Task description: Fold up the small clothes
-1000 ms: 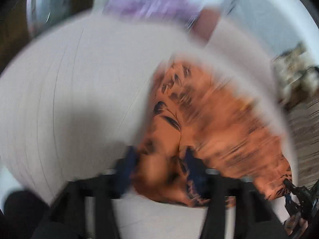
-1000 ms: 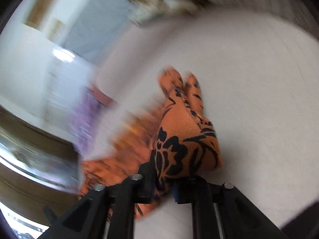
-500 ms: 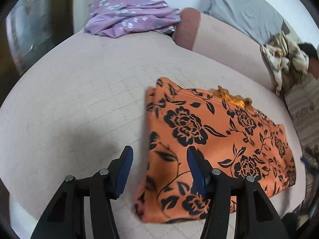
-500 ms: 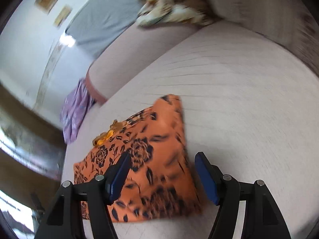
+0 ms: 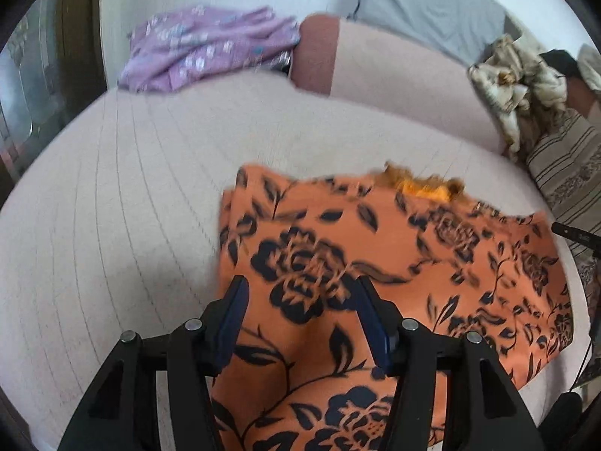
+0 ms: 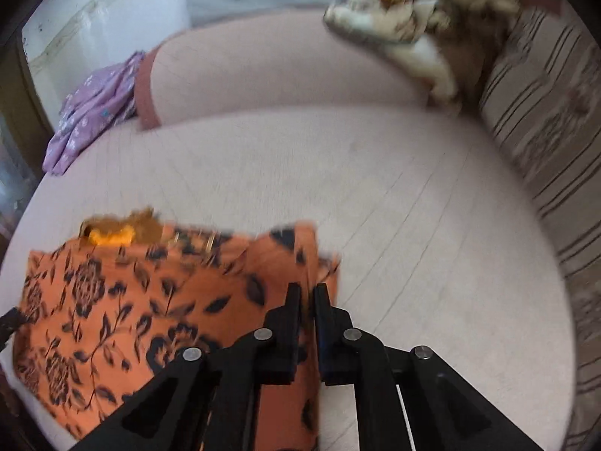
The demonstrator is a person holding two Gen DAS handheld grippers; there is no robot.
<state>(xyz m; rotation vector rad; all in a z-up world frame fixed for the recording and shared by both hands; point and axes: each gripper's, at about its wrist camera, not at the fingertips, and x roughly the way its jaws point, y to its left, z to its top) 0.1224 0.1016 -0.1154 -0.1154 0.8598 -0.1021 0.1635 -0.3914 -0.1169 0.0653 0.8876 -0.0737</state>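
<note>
While both grippers hang over the pale quilted bed surface [image 5: 112, 225], the orange floral garment [image 5: 413, 263] lies flat on it, folded into a rough rectangle. In the left wrist view its long axis runs left to right across the frame, slanting slightly nearer at the right end; a crumpled orange-yellow bit [image 5: 424, 189] pokes out along the far edge. One short end sits at the left, with a corner pointing far-left.

Left gripper [image 5: 300, 293]: jaws about half open and just been widening, blue pads either side of the near-left part of the garment, cloth below the gap, nothing pinched as far as shows.

Right gripper [image 6: 307, 293]: jaws just snapped together, only a thin slit between the fingers, at the garment's right end. Whether a cloth edge sits in that slit, cannot tell; motion blur.

Purple flowered cloth [image 5: 203, 49] lies at the far left of the bed, well apart from the garment. Beige patterned heap [image 6: 413, 18] sits far right, beside a striped cushion [image 6: 544, 131]. Grey pillow [image 5: 424, 3] at the far back.
</note>
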